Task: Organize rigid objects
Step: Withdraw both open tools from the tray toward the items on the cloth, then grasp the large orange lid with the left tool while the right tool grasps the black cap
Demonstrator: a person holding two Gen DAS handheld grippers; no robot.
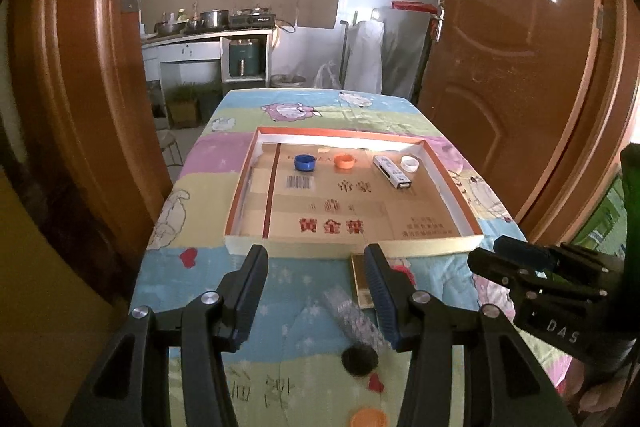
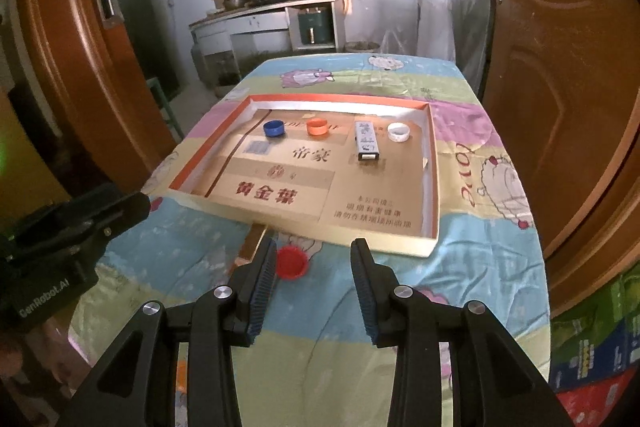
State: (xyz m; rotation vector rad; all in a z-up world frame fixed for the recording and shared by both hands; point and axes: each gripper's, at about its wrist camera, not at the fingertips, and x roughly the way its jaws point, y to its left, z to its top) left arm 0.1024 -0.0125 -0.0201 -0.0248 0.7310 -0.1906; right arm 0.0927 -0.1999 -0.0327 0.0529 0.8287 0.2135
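Left gripper (image 1: 316, 255): jaws apart, nothing between them, hovering over the patterned cloth (image 1: 280, 291) just short of the tray's near wall. At 5 o'clock from the jaw gap lies a transparent bottle with a black cap (image 1: 358, 331); at 3 o'clock, partly behind the right finger, a flat yellow-brown box (image 1: 361, 281). An orange cap (image 1: 369, 419) is cut off at 6 o'clock by the frame edge.

Right gripper (image 2: 314, 253): jaws likewise apart and empty. A red cap (image 2: 292, 262) sits on the cloth at 9 o'clock within the gap, just beside the left finger, not yet gripped.

Shallow cardboard tray (image 2: 434, 187), at 12 o'clock from both grippers: along its far wall stand, in a row, a blue cap (image 2: 274, 128), an orange cap (image 2: 317, 127), a small white box (image 2: 368, 141) and a white cap (image 2: 398, 132), each apart from its neighbours.

Step in hand, by judgement: sorting is partway, with several items still outside the tray. The red cap appears the nearest target; the next move would call for centring the right jaws on it, lowering, and closing on its rim.

Obscured: the yellow-brown box's print and full outline are hidden by fingers in both views; the bottle's body is blurred; the tray's printed lettering is only partly legible.
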